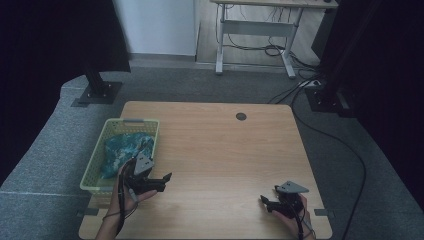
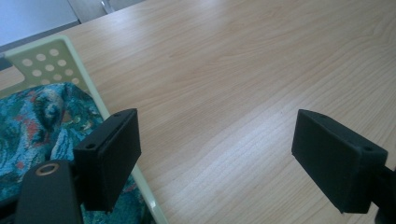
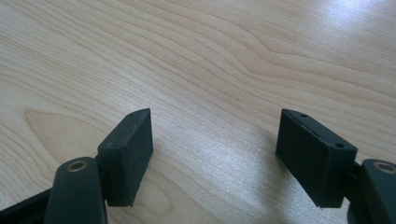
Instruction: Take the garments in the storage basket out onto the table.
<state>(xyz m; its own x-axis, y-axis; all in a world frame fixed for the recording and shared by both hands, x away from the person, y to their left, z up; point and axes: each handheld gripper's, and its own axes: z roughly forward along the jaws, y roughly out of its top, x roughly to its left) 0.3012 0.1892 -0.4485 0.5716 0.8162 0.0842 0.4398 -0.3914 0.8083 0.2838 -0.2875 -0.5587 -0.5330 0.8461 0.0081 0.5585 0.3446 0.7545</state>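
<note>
Hovering at the basket's [image 1: 116,131] 5 o'clock corner, the left gripper [image 1: 161,181] has its jaws spread wide with nothing between them. A teal patterned cloth [image 1: 122,150] lies inside the basket. At the table's [image 1: 220,145] 5 o'clock edge, the right gripper [image 1: 268,201] is likewise spread over bare wood.

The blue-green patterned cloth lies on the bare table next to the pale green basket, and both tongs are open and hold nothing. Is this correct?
Not quite. The blue-green patterned cloth lies inside the pale green basket, not on the bare table; the high view shows this, and the left gripper view too. The rest holds: the left tongs and the right tongs are open and hold nothing.
</note>
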